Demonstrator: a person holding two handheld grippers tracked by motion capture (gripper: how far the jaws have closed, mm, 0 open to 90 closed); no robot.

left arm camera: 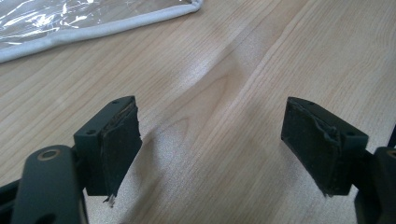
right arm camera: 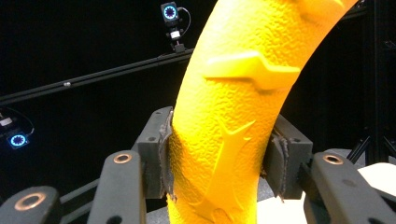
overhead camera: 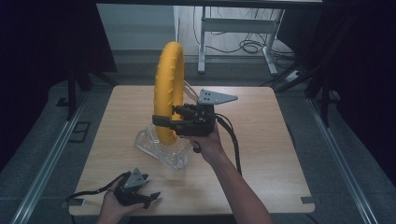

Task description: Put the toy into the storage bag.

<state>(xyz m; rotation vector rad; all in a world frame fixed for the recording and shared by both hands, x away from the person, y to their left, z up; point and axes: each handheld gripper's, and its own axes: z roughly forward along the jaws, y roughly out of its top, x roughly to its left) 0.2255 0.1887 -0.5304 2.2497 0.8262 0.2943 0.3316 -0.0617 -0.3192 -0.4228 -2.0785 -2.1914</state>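
Note:
A large yellow ring [overhead camera: 167, 88] with a rough, embossed skin stands upright on edge in mid-table. Its lower end rests in a clear plastic bag [overhead camera: 161, 150]. My right gripper [overhead camera: 164, 122] is shut on the ring's lower part, and in the right gripper view both pads press the yellow ring [right arm camera: 229, 135] from either side. Near the table's front left edge, my left gripper [overhead camera: 152, 198] rests open. Bare wood lies between the left gripper's [left arm camera: 212, 149] jaws, and the clear bag's white-edged corner [left arm camera: 93, 18] is just beyond them.
The wooden table [overhead camera: 261, 154] has a metal-framed desk [overhead camera: 233, 28] behind it, with cables on the floor. Dark curtains hang on both sides. Metal rails run along the floor at left and right. A black cable [overhead camera: 233, 140] trails from the right gripper.

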